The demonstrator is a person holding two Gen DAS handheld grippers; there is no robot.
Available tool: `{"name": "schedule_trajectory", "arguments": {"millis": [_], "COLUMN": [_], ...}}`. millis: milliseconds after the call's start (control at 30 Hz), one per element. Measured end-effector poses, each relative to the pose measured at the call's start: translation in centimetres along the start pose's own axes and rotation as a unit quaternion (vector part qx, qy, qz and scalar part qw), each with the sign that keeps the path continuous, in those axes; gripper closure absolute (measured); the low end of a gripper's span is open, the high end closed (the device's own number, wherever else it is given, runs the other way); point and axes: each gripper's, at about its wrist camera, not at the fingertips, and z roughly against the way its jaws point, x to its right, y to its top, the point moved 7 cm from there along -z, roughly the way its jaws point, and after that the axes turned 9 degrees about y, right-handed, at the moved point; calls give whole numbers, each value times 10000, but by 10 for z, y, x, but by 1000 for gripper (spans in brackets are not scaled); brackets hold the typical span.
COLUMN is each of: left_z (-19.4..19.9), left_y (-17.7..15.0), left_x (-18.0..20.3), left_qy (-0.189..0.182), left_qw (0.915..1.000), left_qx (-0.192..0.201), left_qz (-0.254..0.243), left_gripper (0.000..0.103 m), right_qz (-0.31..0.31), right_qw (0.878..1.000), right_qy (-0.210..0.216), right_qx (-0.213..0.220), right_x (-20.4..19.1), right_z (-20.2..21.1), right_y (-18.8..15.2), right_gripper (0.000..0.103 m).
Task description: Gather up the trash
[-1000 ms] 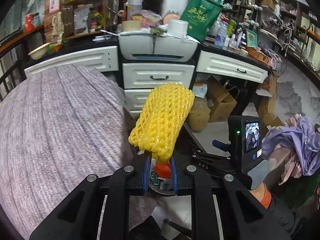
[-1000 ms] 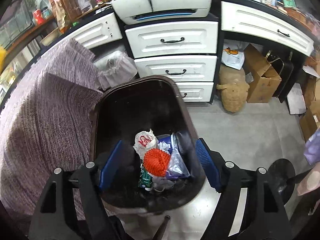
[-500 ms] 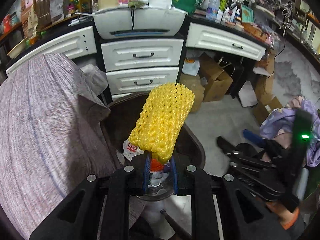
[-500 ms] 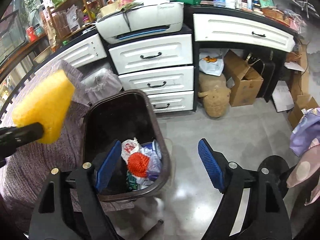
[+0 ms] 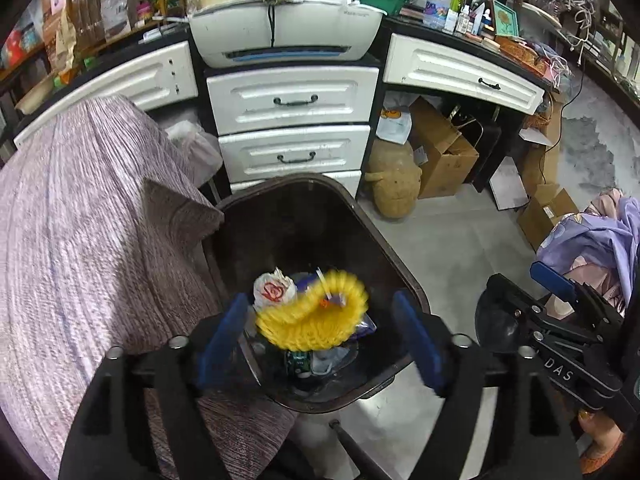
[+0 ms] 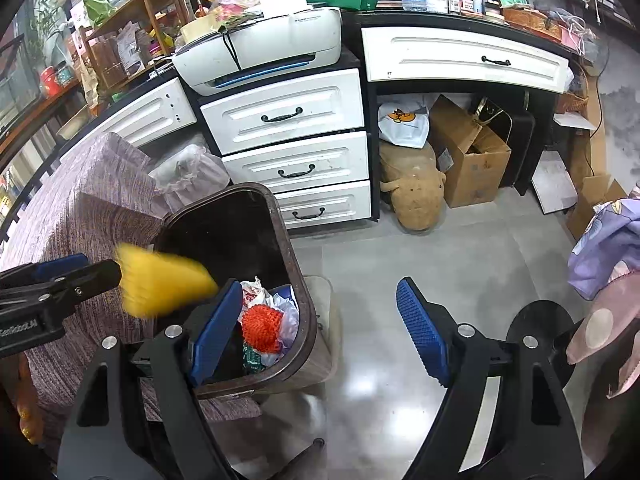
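A purple-grey woven cloth (image 5: 80, 240) is seen draped over the surface at the left, its folded corner hanging just beside the dark brown trash bin (image 5: 404, 280). The bin is stood on the grey floor (image 6: 400, 264) in front of the white drawers (image 5: 292, 100), on top of which a white printer (image 5: 280, 36) is placed. Inside the bin, a white wrapper with a red mark (image 5: 274, 290), an orange foam net (image 6: 262, 329) and other crumpled plastic are gathered at the bottom. The yellow foam net (image 5: 314, 318) is caught blurred and curled over this trash, within the bin's mouth and free of both pads. The left tool (image 5: 320, 336) is held above the bin; its jaws have just been opened wide, and nothing is gripped. The right tool (image 6: 320, 332) is held spread wide and empty, one pad over the bin's rim and the other over the floor.
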Motion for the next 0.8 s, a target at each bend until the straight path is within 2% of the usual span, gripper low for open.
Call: {"name": "schedule_trajectory", "arguments": {"millis": [200, 333, 433, 633, 733, 800], "left_z": [24, 52, 83, 139, 168, 183], "left_y": [-5, -12, -20, -38, -51, -62], "left_x": [-5, -18, -38, -81, -102, -112], "left_qy": [-36, 157, 413, 972, 1266, 1354], "left_qw": [9998, 9984, 9949, 9841, 9752, 9724], "left_qx": [204, 547, 919, 1434, 1721, 1788], "left_qz": [50, 48, 91, 394, 574, 638], "left_gripper": [14, 7, 6, 6, 5, 5], "right_qz": [76, 128, 238, 589, 1011, 1251], "right_qw": [9999, 9994, 9982, 9892, 9837, 9799], "right_qy": [8, 146, 273, 726, 886, 995], "right_qx": [145, 277, 478, 1130, 1197, 1196], "right_x": [-8, -22, -45, -109, -149, -172], "right_z": [16, 29, 45, 96, 114, 123], "right_y": [3, 5, 11, 24, 17, 9], "right_gripper": [20, 20, 18, 6, 6, 6]}}
